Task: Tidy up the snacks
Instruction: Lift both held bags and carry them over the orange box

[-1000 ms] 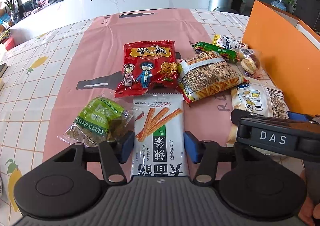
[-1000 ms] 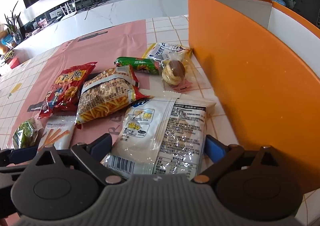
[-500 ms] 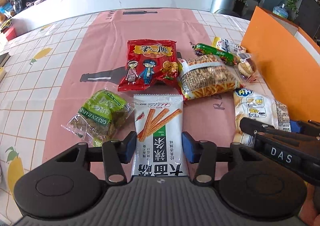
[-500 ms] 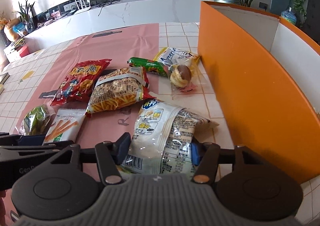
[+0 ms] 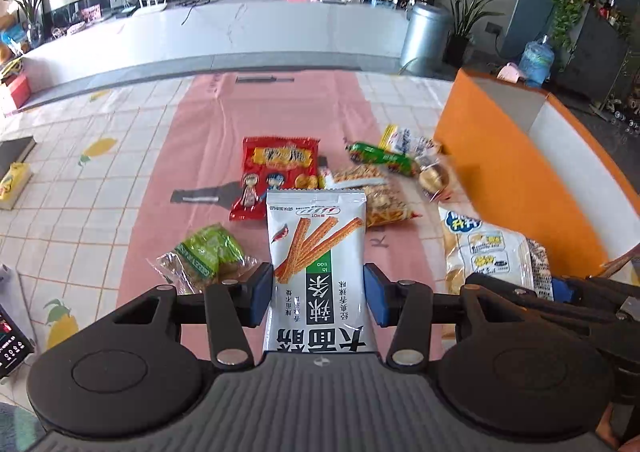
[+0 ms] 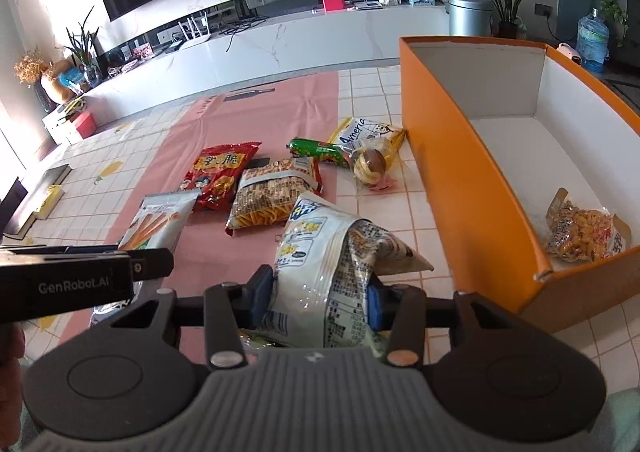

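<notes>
Left gripper [image 5: 316, 294] clamps a flat, glossy white stick-snack pouch [image 5: 316, 252], blue pads tight on both edges, pouch lifted above the pink cloth [image 5: 192, 155]. Right gripper [image 6: 316, 300], jaws just closing, squeezes a crinkled white chip bag [image 6: 324, 260], foil buckling between pads. Rigid orange cardboard box [image 6: 472, 187] at 2 o'clock holds one clear packet [image 6: 580, 232]. Red bag [image 6: 218, 175], green tube [image 6: 320, 149], round pastry [image 6: 370, 167] lie at 12 o'clock.
</notes>
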